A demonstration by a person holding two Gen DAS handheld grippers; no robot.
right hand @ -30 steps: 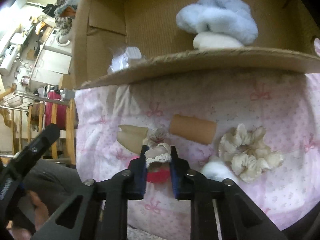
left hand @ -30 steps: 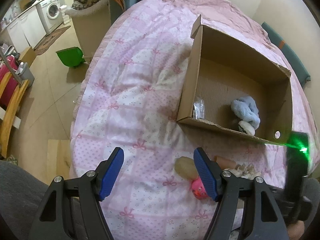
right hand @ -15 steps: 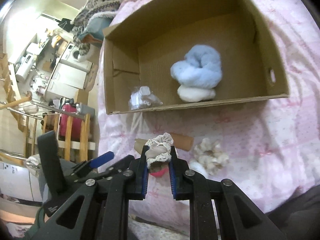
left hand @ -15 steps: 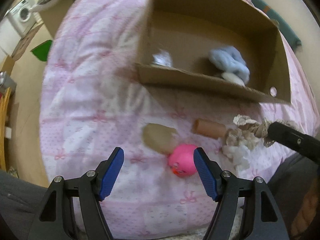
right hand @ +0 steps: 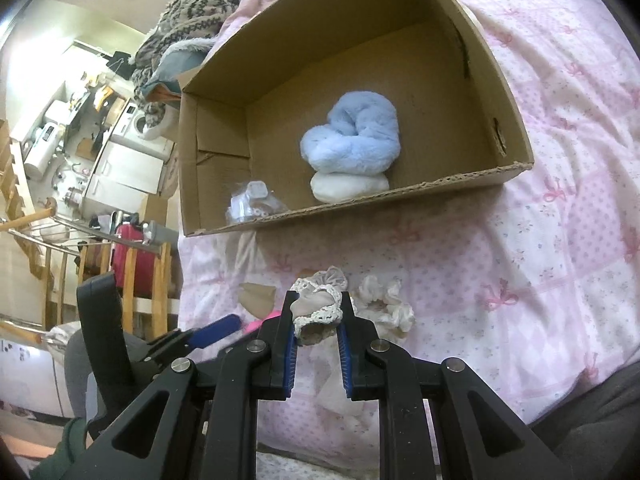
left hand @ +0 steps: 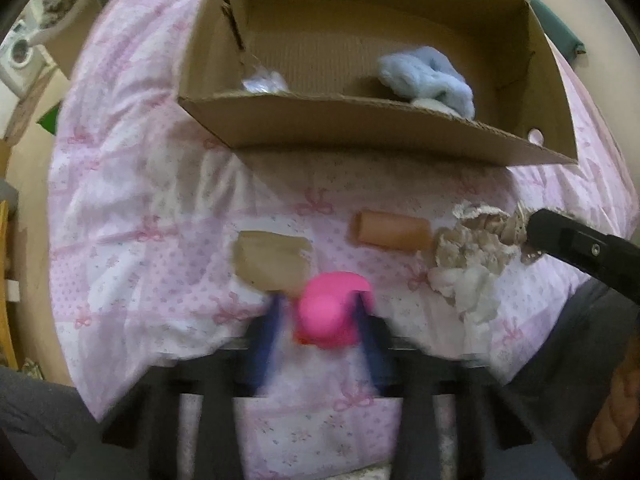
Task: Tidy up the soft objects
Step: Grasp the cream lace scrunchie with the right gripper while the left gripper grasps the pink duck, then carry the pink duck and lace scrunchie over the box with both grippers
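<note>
Soft objects were in both grippers: the right gripper (right hand: pixel 316 322) was nearly closed on a beige lace-trimmed scrunchie (right hand: pixel 318 308), held above the pink quilt (right hand: pixel 540 240), and the left gripper (left hand: pixel 320 320) had just been closing, its blurred blue fingers (left hand: pixel 266 344) flanking a pink toy (left hand: pixel 330 308) lying on the quilt; whether the pads had yet pressed on it could not be told. Judged step: a carry of the scrunchie to the cardboard box (right hand: pixel 360 204) alongside a pick of the toy. The next move appeared to call for lifting the scrunchie over the near wall and letting go inside, and for a firm hold on the toy before any lift. Within the box lay a pale blue plush (right hand: pixel 352 136) resting on a white pad (right hand: pixel 348 186), with a small clear plastic packet (right hand: pixel 252 202) near the left corner. Left on the quilt were a tan pouch (left hand: pixel 272 258) touching the toy, a peach roll (left hand: pixel 392 232), and a cream ruffled scrunchie (left hand: pixel 464 264). The near wall stood in the way of a straight push.
</note>
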